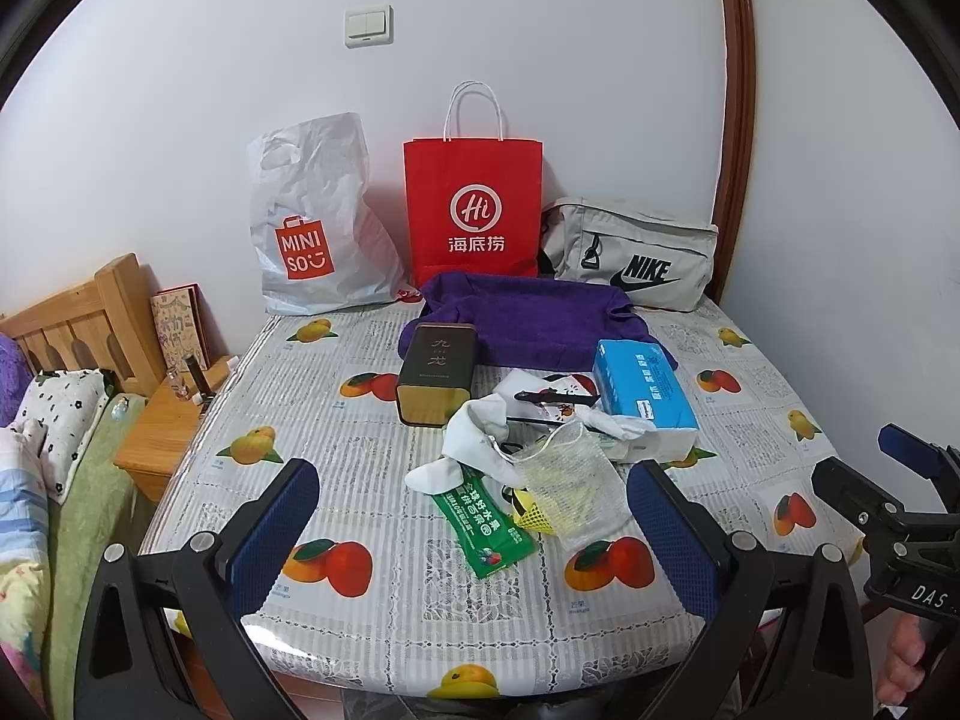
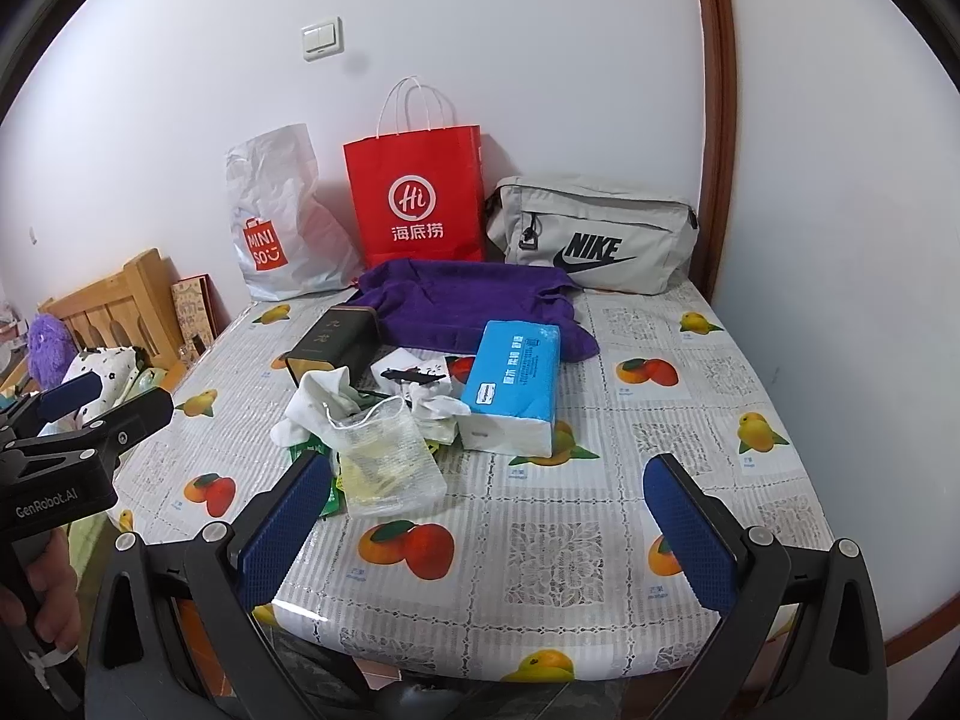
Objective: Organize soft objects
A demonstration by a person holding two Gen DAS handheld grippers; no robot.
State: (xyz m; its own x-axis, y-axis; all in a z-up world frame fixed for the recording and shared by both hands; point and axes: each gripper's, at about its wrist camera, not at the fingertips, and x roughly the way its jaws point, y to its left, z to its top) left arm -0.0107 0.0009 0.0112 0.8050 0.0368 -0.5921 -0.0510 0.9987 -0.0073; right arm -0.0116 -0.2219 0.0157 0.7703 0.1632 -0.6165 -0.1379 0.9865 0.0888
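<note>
A heap of small things lies mid-table: white socks (image 1: pixel 474 444) (image 2: pixel 318 402), a clear mesh pouch (image 1: pixel 564 480) (image 2: pixel 384 456), a green packet (image 1: pixel 486 528), a blue tissue pack (image 1: pixel 645 396) (image 2: pixel 516 378) and a dark tin (image 1: pixel 435 384) (image 2: pixel 336 342). Behind them lies a purple towel (image 1: pixel 528 318) (image 2: pixel 468 300). My left gripper (image 1: pixel 474 534) hangs open over the near table edge, short of the heap, nothing between its fingers. My right gripper (image 2: pixel 486 534) is open too, near the front edge and right of the heap.
Against the wall stand a white plastic bag (image 1: pixel 312 222) (image 2: pixel 276 222), a red paper bag (image 1: pixel 474 210) (image 2: pixel 420 198) and a grey waist bag (image 1: pixel 636 252) (image 2: pixel 594 234). The fruit-print tablecloth (image 1: pixel 372 480) (image 2: pixel 660 420) covers the table. A bed with a wooden headboard (image 1: pixel 90 324) lies at the left.
</note>
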